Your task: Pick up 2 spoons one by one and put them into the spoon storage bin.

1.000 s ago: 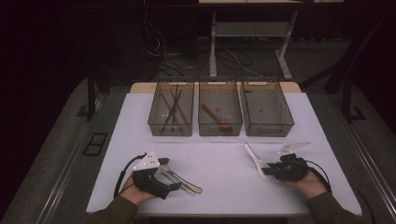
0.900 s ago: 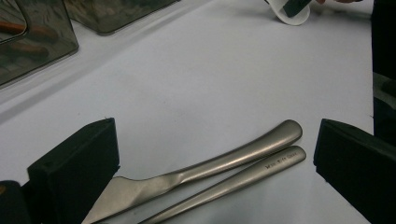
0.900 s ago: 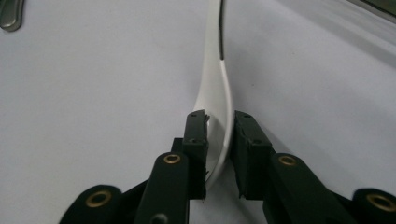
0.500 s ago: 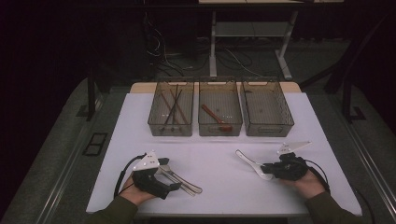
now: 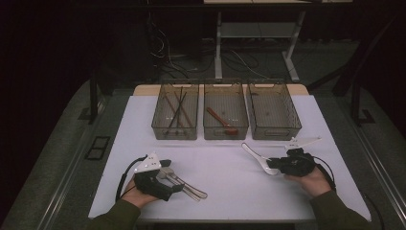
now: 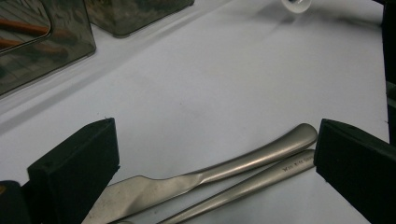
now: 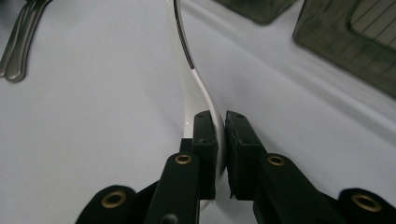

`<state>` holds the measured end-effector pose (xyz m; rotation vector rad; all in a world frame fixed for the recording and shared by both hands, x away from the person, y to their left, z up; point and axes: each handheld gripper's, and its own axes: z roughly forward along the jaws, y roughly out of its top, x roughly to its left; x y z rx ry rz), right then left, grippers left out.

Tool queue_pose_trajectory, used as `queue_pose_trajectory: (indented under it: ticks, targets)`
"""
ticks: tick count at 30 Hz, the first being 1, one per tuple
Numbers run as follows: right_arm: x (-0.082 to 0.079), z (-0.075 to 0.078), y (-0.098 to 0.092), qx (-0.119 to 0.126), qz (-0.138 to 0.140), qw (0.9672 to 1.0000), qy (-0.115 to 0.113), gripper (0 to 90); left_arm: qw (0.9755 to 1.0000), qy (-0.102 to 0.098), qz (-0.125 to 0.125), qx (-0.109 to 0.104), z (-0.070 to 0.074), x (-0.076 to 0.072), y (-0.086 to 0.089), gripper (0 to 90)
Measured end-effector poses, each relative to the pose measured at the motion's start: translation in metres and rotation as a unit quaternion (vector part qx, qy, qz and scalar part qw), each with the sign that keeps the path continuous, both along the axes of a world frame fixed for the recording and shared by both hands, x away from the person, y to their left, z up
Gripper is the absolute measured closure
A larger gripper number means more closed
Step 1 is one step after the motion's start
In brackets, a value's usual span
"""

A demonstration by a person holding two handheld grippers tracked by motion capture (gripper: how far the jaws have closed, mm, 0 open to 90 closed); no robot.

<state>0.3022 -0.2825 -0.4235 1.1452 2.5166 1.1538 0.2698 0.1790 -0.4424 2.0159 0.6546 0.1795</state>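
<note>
Gripping a glossy white spoon (image 7: pixel 187 60), right gripper (image 7: pixel 220 122).

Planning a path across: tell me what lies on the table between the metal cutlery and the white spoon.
Nothing: in the high view the white table is bare between the metal cutlery at the left tool and the white spoon clamped in the right tool.

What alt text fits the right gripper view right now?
The right gripper, jaws shut on a white spoon, holds it over a white table. Metal cutlery lies at upper left, and smoky bins at upper right.
</note>
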Motion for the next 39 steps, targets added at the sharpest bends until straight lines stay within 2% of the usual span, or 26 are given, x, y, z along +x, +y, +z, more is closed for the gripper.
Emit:
queue_pose_trajectory:
  ticks: [3, 16, 29, 39]
  targets:
    - [0.003, 0.003, 0.001, 0.001, -0.007, 1.0000, -0.002, 82.6, 1.0000, -0.002, -0.002, 0.000, 0.000, -0.001, -0.001, 0.0]
    - [0.026, 0.024, 0.012, 0.007, -0.023, 0.9990, -0.039, 82.6, 1.0000, -0.003, -0.003, 0.002, 0.000, -0.002, -0.002, 0.0]
    - [0.042, 0.035, 0.027, 0.010, -0.018, 0.9981, -0.058, 82.6, 1.0000, -0.002, -0.005, 0.004, 0.001, -0.002, -0.002, 0.0]
    - [0.057, 0.049, 0.039, 0.011, -0.020, 0.9967, -0.077, 82.7, 1.0000, -0.003, -0.005, 0.003, 0.000, -0.002, -0.003, 0.0]
